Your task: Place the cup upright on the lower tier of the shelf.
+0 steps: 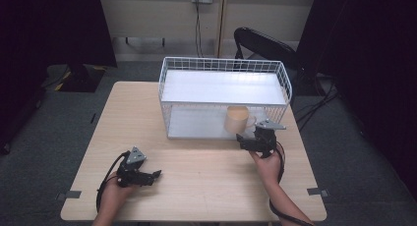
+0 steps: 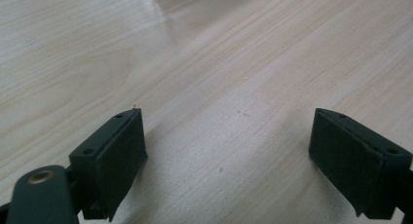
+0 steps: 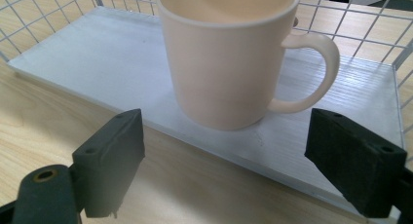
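Mug (image 3: 229,58): upright on lower shelf of wire rack (image 1: 223,69), handle at 3 o'clock. Likely rigid, glazed, slippery, breakable; grip across body or handle. Right gripper (image 3: 224,170) fingers released, mug clear of pads. Left gripper (image 2: 229,160) fingers released, idle on surface (image 2: 219,63).

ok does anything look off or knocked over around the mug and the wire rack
Nothing stands out. The cream ceramic mug stands upright on the lower shelf of the white wire rack, unspilled and undamaged. The right gripper is open just in front of it, not touching.
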A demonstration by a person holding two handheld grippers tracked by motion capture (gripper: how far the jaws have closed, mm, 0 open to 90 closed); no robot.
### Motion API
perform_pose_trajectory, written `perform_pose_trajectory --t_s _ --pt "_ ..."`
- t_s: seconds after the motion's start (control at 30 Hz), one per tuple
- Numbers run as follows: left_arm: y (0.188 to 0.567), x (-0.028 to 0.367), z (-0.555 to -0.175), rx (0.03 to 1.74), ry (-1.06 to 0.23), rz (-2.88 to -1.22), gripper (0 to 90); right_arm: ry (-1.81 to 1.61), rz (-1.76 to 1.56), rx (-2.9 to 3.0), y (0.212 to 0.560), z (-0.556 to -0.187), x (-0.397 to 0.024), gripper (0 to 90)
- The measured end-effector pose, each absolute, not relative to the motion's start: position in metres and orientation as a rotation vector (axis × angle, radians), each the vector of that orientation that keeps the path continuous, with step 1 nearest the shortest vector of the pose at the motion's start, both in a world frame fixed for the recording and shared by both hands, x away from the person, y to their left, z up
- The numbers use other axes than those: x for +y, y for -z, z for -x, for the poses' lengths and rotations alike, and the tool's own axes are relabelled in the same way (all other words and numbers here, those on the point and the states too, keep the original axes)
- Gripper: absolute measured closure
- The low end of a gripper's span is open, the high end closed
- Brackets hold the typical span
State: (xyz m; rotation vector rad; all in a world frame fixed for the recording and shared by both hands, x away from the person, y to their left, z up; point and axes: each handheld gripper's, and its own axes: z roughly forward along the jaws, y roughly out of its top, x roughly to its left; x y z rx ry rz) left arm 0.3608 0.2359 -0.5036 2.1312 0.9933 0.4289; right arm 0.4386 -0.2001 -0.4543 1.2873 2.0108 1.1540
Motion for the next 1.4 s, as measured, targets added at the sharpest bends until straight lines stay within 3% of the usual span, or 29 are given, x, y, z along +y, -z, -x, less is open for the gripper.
perform_pose_trajectory --t_s 1.4 --pt "0.504 0.236 -0.361 0.997 -0.431 -2.129 13.2 -1.216 -1.180 2.183 0.441 -0.415 -0.210 13.2"
